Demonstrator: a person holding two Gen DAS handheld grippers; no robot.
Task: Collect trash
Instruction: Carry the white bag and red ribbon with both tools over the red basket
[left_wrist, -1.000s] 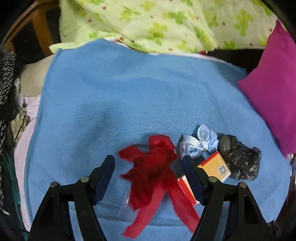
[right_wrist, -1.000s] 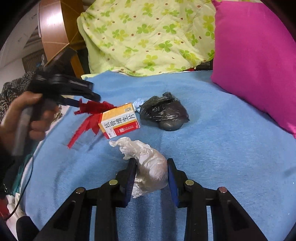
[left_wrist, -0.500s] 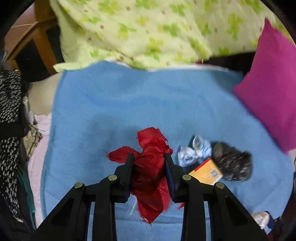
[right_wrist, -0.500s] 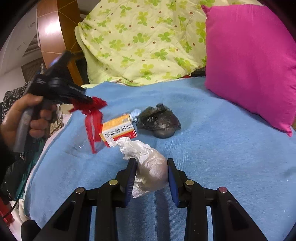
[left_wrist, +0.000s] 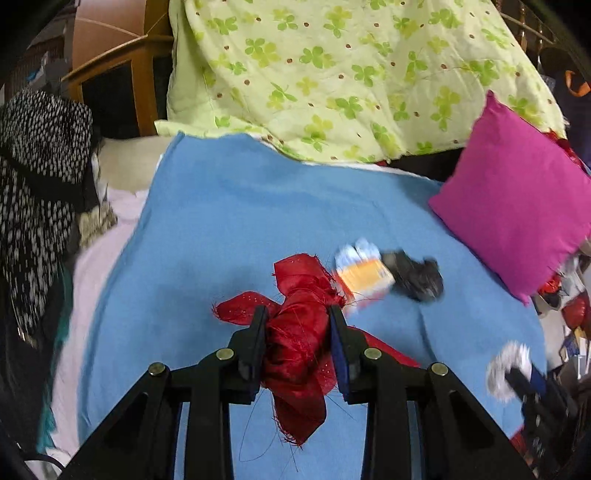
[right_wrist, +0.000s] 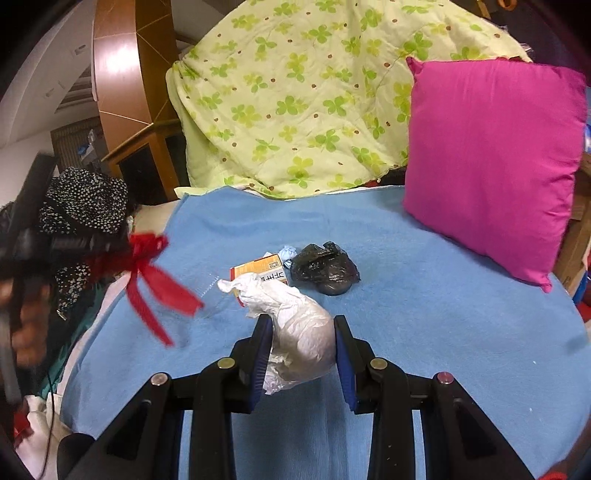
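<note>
Trash, left wrist view: my left tongs (left_wrist: 297, 334) are pinched on the red ribbon (left_wrist: 295, 347), its frayed tails hanging free above the blue blanket (left_wrist: 229, 236) of the bed.
Grip, left: both pads press into the bunched middle of the bow; nothing else sits between them.
Left behind: orange box (left_wrist: 367, 277), crumpled blue paper (left_wrist: 356, 249) and black bag (left_wrist: 417, 277) lie close together on the blanket, blurred, near the pink cushion (left_wrist: 517, 192).
Advice, left: I judge a steady squeeze and a clear lift best, so the loose tails snag nothing.
Trash, right wrist view: my right tongs (right_wrist: 301, 349) are clamped on the white plastic wad (right_wrist: 295, 325), held narrow around it.
Position, right: whether the wad is fully clear of the blanket I cannot tell; its twisted end points toward the box.
Across the bed: my hand (right_wrist: 26, 317) carries the ribbon at the left edge, well apart from the pile.
Advice, right: I would keep both loads apart and carry them out level; no bin shows in either view.
</note>
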